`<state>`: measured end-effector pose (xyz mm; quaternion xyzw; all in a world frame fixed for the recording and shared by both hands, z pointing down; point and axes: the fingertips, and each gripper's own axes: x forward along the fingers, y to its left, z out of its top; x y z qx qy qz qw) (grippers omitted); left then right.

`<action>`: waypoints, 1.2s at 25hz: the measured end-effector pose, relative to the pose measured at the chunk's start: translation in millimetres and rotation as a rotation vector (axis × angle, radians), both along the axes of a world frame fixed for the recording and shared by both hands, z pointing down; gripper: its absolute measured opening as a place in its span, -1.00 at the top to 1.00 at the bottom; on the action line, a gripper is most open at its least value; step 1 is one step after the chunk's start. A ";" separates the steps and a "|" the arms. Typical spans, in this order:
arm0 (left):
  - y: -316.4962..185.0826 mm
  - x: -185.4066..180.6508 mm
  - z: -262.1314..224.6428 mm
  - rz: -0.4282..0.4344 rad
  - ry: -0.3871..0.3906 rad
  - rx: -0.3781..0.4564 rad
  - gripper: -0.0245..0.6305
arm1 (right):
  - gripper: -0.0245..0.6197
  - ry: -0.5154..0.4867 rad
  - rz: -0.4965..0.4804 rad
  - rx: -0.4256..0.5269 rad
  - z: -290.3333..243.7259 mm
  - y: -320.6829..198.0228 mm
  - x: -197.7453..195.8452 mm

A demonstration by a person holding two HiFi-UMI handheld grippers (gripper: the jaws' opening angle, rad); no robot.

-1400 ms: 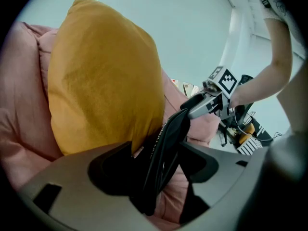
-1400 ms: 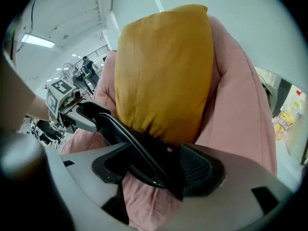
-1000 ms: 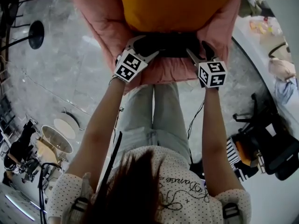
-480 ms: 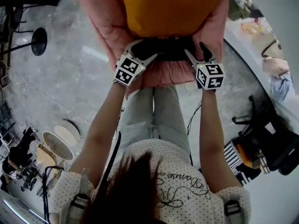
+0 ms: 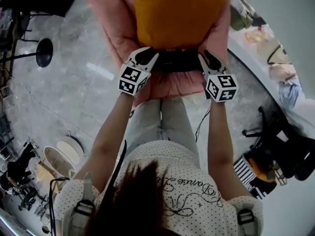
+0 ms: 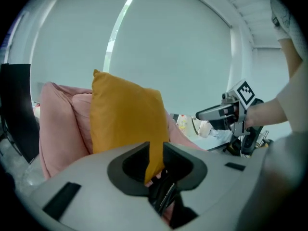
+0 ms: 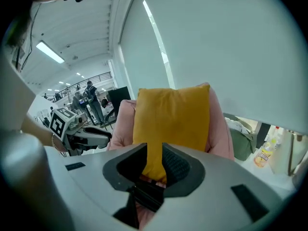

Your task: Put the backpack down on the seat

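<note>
The backpack [image 5: 172, 60] is lying across the front of the seat [image 5: 172, 86]. It is showing as a low black bundle, stretching sideways from the left tool [image 5: 150, 58] to the right tool [image 5: 204, 59]. Both tools' jaws are closing, each with black webbing of the backpack sitting between them. The seat is pink and thickly padded, its puffy arms rising on either side of the backpack.

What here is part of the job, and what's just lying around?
Job: black backpack; pink seat; left gripper and right gripper, jaws closing on its straps.
Lying about: orange cushion; round black stand; green bag; yellow bottle.
</note>
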<state>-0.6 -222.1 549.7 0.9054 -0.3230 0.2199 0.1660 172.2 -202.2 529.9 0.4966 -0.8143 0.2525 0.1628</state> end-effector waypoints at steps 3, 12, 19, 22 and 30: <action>-4.0 -3.6 -23.4 -0.040 0.048 0.024 0.82 | 0.71 -0.005 0.008 0.035 -22.3 2.5 -1.7; -16.3 -4.3 -99.0 -0.057 0.133 0.134 0.91 | 0.86 0.027 0.031 0.183 -98.1 1.5 -6.2; -23.9 -7.7 -158.5 -0.089 0.154 0.255 0.91 | 0.89 0.055 0.011 0.278 -146.6 -2.2 -17.1; -25.2 -12.2 -180.2 -0.114 0.186 0.267 0.91 | 0.89 0.043 0.023 0.314 -168.0 -2.1 -18.5; -24.2 -12.8 -231.6 -0.104 0.161 0.393 0.91 | 0.89 0.026 0.084 0.413 -225.2 4.5 -18.4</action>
